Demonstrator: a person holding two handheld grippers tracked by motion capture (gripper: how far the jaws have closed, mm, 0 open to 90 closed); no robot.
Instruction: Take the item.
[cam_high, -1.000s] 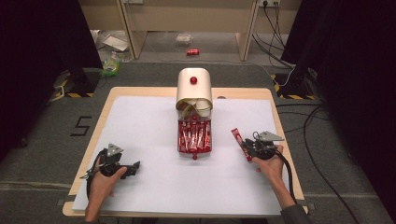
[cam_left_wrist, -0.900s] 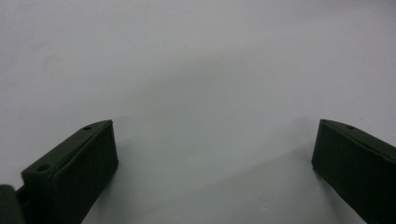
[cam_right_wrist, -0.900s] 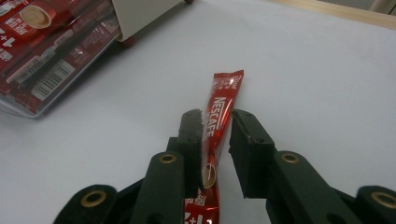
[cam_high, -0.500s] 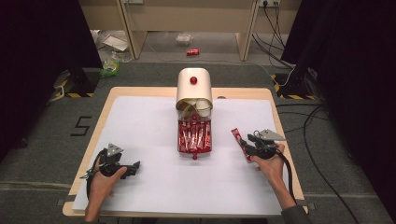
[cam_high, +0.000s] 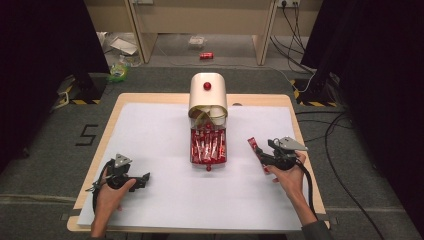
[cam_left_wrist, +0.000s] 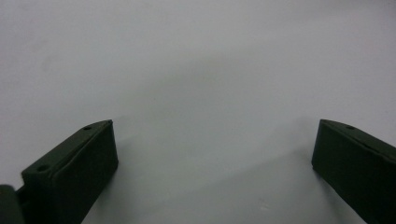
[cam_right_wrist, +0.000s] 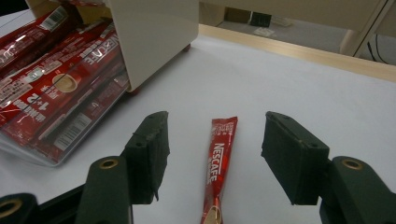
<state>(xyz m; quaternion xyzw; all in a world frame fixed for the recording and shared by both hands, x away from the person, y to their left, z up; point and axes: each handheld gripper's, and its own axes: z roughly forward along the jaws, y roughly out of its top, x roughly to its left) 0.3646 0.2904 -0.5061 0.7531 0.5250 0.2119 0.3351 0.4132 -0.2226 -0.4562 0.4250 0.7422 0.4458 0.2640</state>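
**Coffee stick let go, right of the dispenser**

The coffee stick (cam_right_wrist: 217, 168) lay flat on the white table cover (cam_high: 160, 200), off to the right of the cream dispenser (cam_high: 207, 97) and its clear tray of red sachets (cam_high: 207, 147). And there it was: the right gripper (cam_right_wrist: 212, 144) had just been opening its jaws. A second earlier they sat tight on the stick; now they stood well apart, one on either side of it, and neither pad pressed on it. In the right gripper view the stick ran lengthwise down the gap, its far end pointing toward the table's back edge. The stick itself looked to be in much the same spot right of the dispenser as before, slanted in the high view (cam_high: 258, 154), with the right gripper (cam_high: 267, 159) low over its near half.

Over on the other side, the left gripper (cam_high: 142, 179) rested near the front edge, left of the dispenser and well away from it, just where it was a second earlier. Its jaws stood wide apart over bare white cover, nothing between them.
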